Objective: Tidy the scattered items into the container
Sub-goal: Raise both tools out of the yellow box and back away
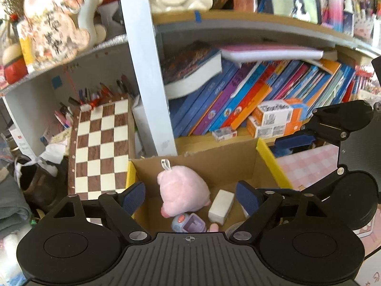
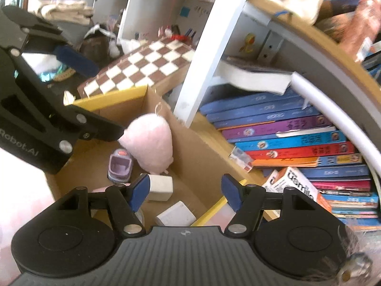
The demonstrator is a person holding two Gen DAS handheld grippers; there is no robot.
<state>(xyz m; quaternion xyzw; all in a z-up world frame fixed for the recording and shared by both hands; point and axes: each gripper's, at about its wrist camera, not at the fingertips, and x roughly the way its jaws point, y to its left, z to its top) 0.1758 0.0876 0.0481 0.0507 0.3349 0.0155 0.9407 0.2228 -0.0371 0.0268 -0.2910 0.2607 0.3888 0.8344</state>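
A cardboard box with yellow rim tape holds a pink plush toy, a white block and a small purple toy. My left gripper is open above the box, with nothing between its fingers. My right gripper is open and empty over the box's near right corner. In the right wrist view the box holds the plush, the purple toy, a white block and a second white block. The right gripper also shows at the right of the left wrist view.
A chessboard leans left of the box. A white shelf post and a shelf of leaning books stand behind it. Small cartons lie by the books. A pink checked surface lies right of the box.
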